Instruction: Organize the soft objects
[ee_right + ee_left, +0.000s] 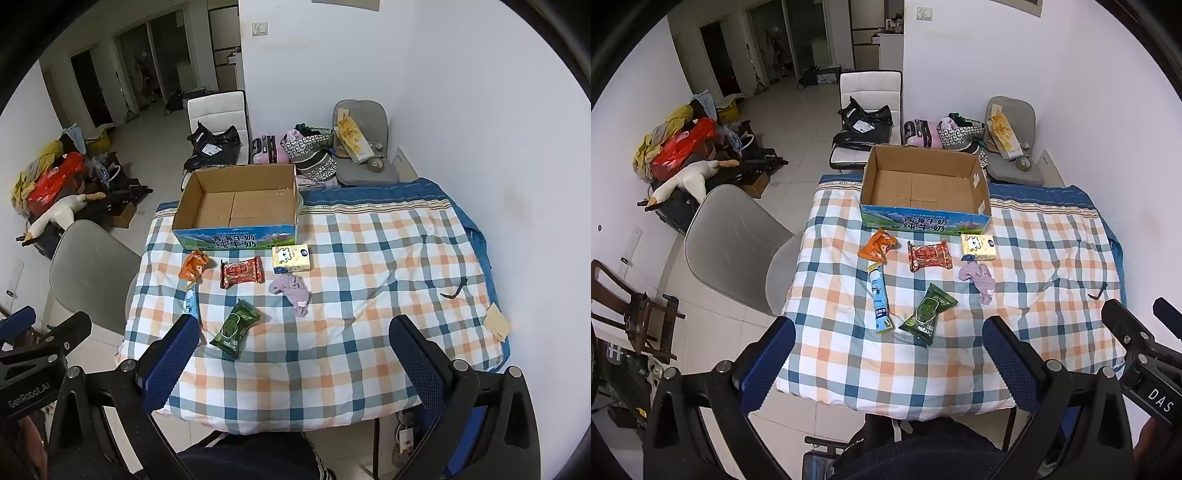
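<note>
Left wrist view
Left gripper [888, 339]: held up above the near edge of the table, jaws spread wide, nothing between them.
Blue pads [1008, 360]: both showing, well apart from each other.
Right gripper [1137, 321]: pokes in at the right edge; honestly can't tell from here how its jaws stand.
Table [1052, 266]: covered in a checked quilt, blue, orange and white.
Cardboard box [925, 212]: sits at the far edge, top open, printed blue front facing us.
Orange packet [877, 245]: just in front of the box's left corner.
Red packet [929, 255]: right of the orange one, near it but apart.
Tissue pack [978, 246]: yellow-white, below the box's right corner.
Purple cloth [979, 278]: crumpled, just in front of the tissue pack.
Blue tube [879, 299]: lies lengthwise below the orange packet.
Green packet [927, 314]: closest one to the grippers, right next to the tube's lower end.

Right wrist view
Right gripper [293, 338]: also hovering over the near edge, jaws wide, holding nothing.
Left gripper [48, 325]: visible at the left edge, beside the grey chair [92, 266].
Cardboard box [236, 236]: far left part of the table.
Green packet [232, 330]: just right of the left pad, not touching it as far as I can see.
Blue tube [192, 304]: lower end hidden behind that pad.
Purple cloth [293, 291]: middle of the quilt, tissue pack [291, 259] just behind it.
Red packet [242, 272] and orange packet [192, 265]: side by side in front of the box.
</note>
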### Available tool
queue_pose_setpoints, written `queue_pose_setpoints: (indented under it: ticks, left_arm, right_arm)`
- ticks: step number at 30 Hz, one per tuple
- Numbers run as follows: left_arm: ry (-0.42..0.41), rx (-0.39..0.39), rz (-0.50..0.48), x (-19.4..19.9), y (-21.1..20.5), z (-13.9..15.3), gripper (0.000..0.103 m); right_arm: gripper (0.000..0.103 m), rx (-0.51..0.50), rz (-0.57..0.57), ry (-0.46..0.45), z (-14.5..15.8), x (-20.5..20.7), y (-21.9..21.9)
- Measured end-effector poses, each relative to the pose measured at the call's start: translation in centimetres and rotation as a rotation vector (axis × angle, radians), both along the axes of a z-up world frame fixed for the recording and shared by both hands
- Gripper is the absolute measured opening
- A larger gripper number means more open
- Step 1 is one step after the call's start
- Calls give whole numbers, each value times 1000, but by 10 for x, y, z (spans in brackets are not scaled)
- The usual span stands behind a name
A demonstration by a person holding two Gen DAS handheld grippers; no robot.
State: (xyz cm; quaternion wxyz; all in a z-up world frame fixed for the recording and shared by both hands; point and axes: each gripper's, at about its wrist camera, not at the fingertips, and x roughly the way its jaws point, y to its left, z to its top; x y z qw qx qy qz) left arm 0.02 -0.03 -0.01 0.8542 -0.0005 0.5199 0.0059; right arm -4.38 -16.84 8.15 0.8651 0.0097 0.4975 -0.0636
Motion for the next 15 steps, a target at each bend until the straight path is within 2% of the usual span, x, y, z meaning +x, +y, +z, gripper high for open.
queue_pose_setpoints:
  ticks: [15]
  left_arm:
    - [-9, -2, 1, 1, 0, -1, 103]
  right_arm:
    - [103, 6, 4, -19, 7, -2, -6]
